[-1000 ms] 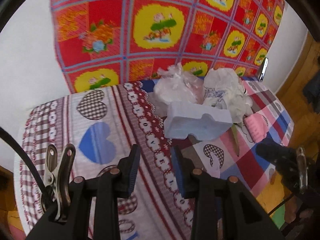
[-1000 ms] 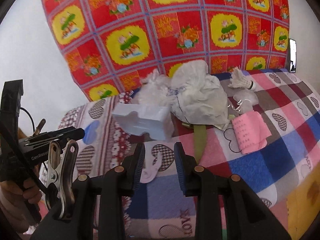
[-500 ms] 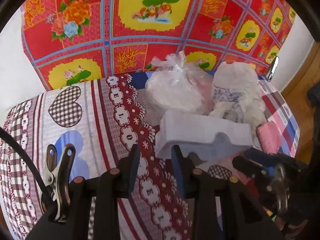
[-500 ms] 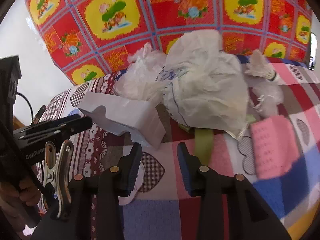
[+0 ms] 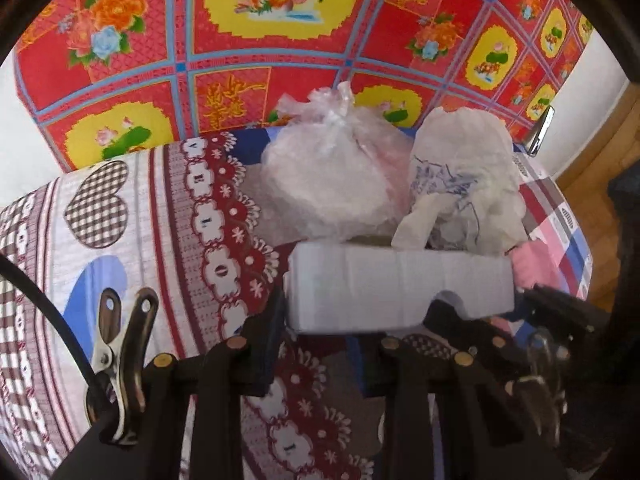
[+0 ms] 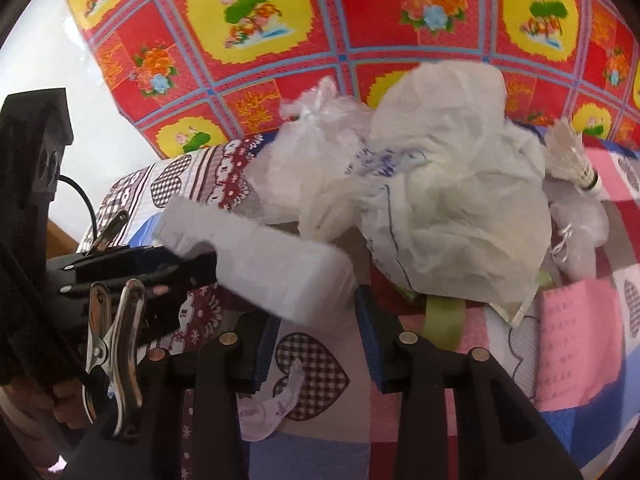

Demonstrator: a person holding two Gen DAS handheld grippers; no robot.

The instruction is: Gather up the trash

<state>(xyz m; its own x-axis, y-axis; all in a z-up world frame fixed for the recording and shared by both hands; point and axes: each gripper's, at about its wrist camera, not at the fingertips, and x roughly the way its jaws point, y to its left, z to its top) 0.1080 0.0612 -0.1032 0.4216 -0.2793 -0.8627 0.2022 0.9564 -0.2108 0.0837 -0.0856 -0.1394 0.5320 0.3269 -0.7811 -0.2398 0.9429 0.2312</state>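
Left wrist view: we are looking over a bed [image 5: 132, 240] covered in a patchwork heart sheet, with trash heaped toward one o'clock. Largest there are a crumpled white paper bag [image 5: 468, 184] and, at its nine o'clock, a knotted clear plastic bag [image 5: 332, 184]. Lying against their near side is a white foam block [image 5: 400, 284], the piece we are going for.

Our left claw [image 5: 316, 336] is closing around the block's near left corner; the pads are not yet pressing, so it is grasping nothing. Our right claw [image 6: 316, 320] is standing released at the block's opposite end, jaws apart, with the foam just ahead of them.

Smaller pieces in the right wrist view: a pink slip [image 6: 572, 340] at three o'clock, a shuttlecock [image 6: 576, 160] at one o'clock.

We are judging the risk as this: a pinch on only the corner could crumble the foam or let it pivot out, and the two claws are crowding each other.
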